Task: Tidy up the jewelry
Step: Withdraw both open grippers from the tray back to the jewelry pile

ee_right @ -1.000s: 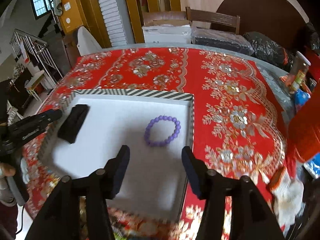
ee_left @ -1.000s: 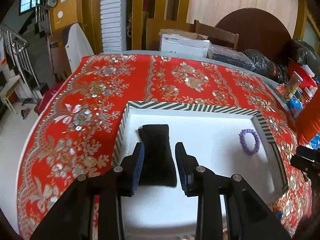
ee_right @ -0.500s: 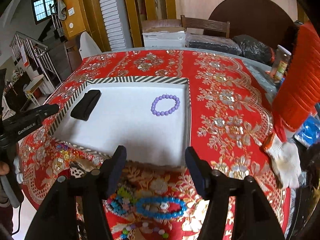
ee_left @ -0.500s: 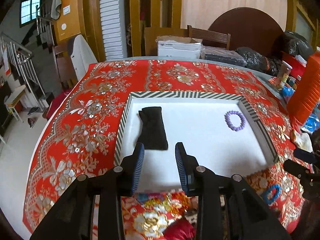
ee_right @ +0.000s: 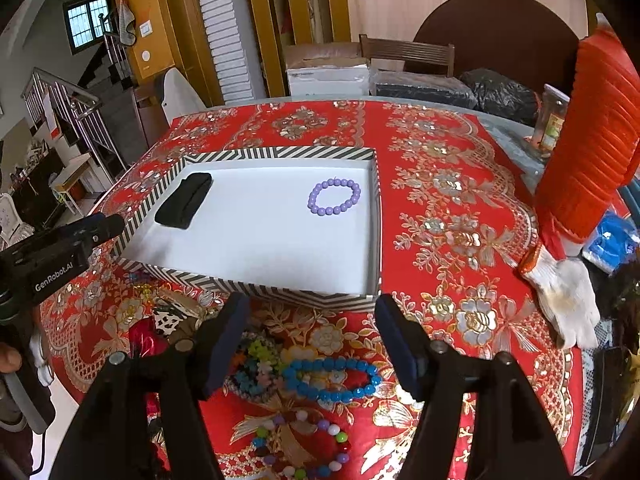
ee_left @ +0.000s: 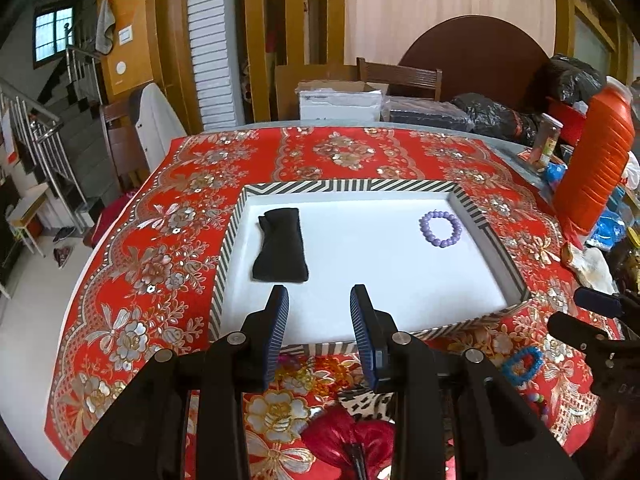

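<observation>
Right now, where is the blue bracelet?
In the right wrist view, the blue bracelet lies on the red tablecloth, just outside the striped tray, near its front edge.

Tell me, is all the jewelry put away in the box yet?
Not yet. Done: the purple bracelet and a black pouch lie in the striped box. In hand: nothing; the right claw has just been opening, empty, above the blue bracelet. Left: that bracelet and the colourful bead pile on the tablecloth.
</observation>
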A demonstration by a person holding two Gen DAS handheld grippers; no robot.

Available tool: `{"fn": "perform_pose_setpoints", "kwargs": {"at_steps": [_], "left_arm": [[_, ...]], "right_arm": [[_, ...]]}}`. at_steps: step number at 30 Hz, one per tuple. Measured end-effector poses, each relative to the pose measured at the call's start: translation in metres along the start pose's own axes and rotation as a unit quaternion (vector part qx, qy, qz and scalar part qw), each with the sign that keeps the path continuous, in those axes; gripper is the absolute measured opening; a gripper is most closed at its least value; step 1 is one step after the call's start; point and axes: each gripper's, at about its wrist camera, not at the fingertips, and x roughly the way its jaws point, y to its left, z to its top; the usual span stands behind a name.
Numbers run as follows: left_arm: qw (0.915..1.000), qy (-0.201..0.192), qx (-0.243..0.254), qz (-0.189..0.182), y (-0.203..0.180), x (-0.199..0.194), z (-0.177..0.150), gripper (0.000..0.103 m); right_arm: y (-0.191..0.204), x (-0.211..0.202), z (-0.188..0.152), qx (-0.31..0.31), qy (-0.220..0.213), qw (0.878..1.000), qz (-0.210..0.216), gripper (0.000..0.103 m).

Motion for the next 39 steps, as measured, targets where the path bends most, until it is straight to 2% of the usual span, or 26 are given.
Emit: {"fn": "perform_pose_setpoints", "kwargs": {"at_steps": [7,10,19,24,31,36,39], "left_arm": [[0.9994,0.007,-0.028,-0.020,0.016,-0.008,0.001,0.026],[0.9988,0.019,-0.037,-0.026,0.022,-0.008,-0.002,0.026],[0.9968,0.050,-0.038,-0.049,0.024,-0.012,-0.018,0.026],[0.9952,0.065,-0.031,-0.066,0.022,-0.021,-0.032,0.026],[0.9914,0.096,-0.016,-0.088,0.014,-0.027,-0.056,0.026],[0.9884,0.112,-0.012,-0.102,0.009,-0.029,-0.071,0.026],[0.9844,0.127,-0.016,-0.121,0.009,-0.023,-0.081,0.026]], "right_arm": [[-0.014,-0.006,-0.004,0.001,0.004,1.000,-0.011,0.069],[-0.025,0.000,-0.008,0.020,0.015,1.000,-0.013,0.069],[-0.022,-0.003,-0.006,0.019,0.009,1.000,-0.002,0.069],[-0.012,-0.006,-0.009,0.010,0.006,1.000,0.019,0.069],[-0.013,-0.009,-0.008,0.005,-0.002,1.000,0.016,0.069],[-0.033,-0.003,-0.017,0.016,0.023,1.000,-0.005,0.068],[-0.043,0.011,-0.027,0.015,0.057,0.998,-0.022,0.060]]}}
